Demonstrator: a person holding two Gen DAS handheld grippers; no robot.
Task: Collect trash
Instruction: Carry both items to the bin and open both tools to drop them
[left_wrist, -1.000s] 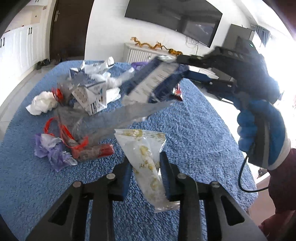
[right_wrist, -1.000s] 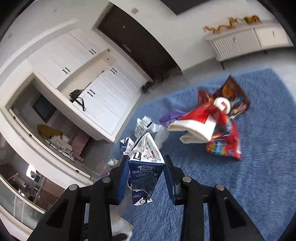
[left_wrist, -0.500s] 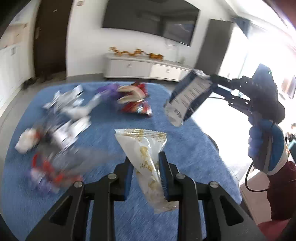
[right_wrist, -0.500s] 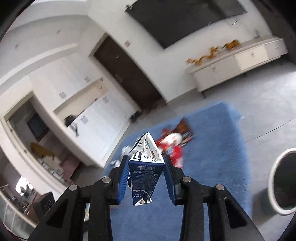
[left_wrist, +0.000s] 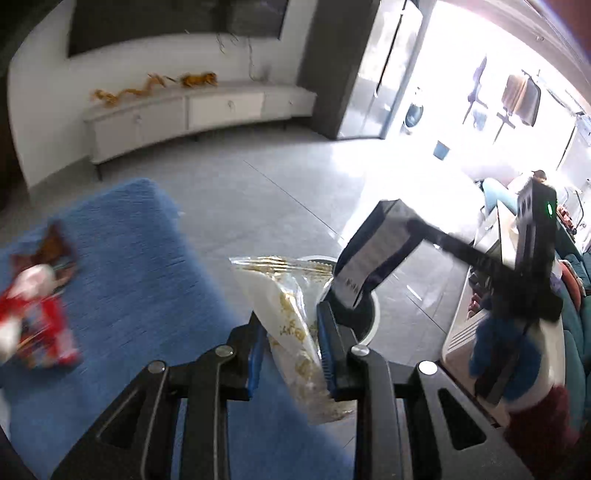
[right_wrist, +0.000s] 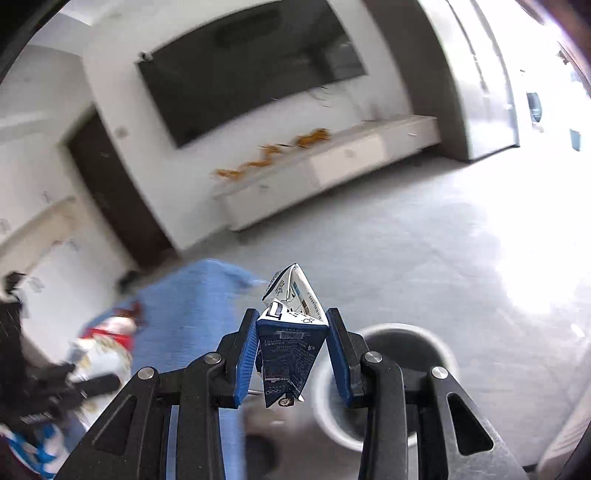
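My left gripper (left_wrist: 291, 332) is shut on a clear and white snack wrapper with yellow print (left_wrist: 288, 314), held above the right edge of the blue table (left_wrist: 140, 280). My right gripper (right_wrist: 291, 343) is shut on a crushed blue and white milk carton (right_wrist: 288, 350); the carton also shows in the left wrist view (left_wrist: 373, 254), hanging over a round white trash bin (right_wrist: 391, 373) on the floor. The bin shows partly behind the wrapper in the left wrist view (left_wrist: 369, 317).
Red and white snack wrappers (left_wrist: 33, 317) lie blurred on the blue table at the left. A low white TV cabinet (left_wrist: 192, 114) stands by the far wall. Grey tile floor (left_wrist: 280, 177) lies between the table and the cabinet.
Both grippers have swung right, away from the trash pile on the table, to the table's right edge. The milk carton is now over the bin. Both grips are unchanged.
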